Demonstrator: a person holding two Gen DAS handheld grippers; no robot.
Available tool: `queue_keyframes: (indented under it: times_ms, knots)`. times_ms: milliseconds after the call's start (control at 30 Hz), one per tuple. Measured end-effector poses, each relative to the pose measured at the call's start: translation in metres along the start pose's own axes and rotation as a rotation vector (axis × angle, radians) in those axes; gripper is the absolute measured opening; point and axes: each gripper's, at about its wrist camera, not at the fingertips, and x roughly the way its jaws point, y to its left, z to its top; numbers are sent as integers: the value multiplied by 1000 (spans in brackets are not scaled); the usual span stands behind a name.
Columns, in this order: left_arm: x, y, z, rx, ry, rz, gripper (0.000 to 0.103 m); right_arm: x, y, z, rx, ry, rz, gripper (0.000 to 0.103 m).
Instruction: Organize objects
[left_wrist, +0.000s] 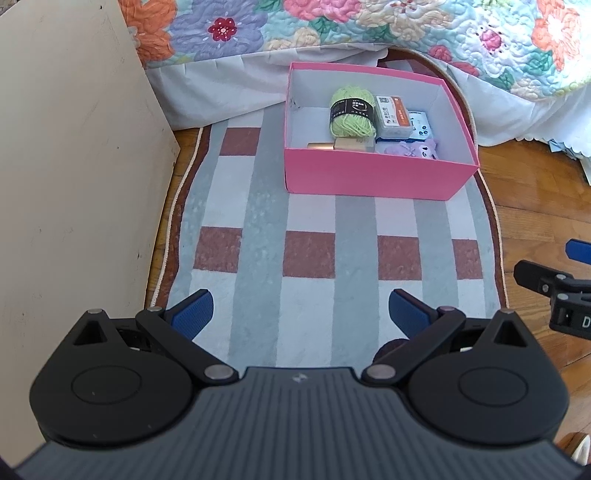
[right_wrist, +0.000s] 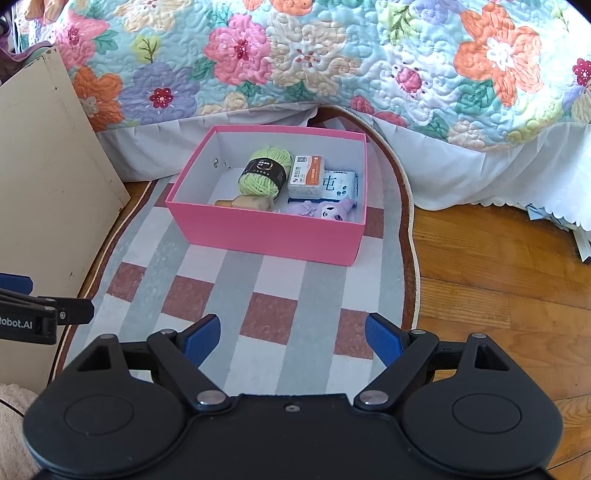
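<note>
Pink box (right_wrist: 269, 236) w/ green yarn (right_wrist: 263, 170) & small items sits on striped rug (right_wrist: 236, 291), well ahead of both claws; left gripper (left_wrist: 301, 308) & right gripper (right_wrist: 293, 332) spread wide, empty

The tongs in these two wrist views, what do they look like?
Both the left tongs and the right tongs are matte black, with two round housings, angled link arms on silver pivot pins, and ribbed blue pads on the fingers. The left body is ridged, with a small pale logo. White lettering marks each one's side.
</note>
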Motion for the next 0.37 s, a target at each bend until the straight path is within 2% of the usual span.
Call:
queue_keyframes:
  times_ms: [367]
  knots:
    - [-3, -4, -2, 11, -3, -7, 103, -1, 1, -2, -6, 5, -5, 89]
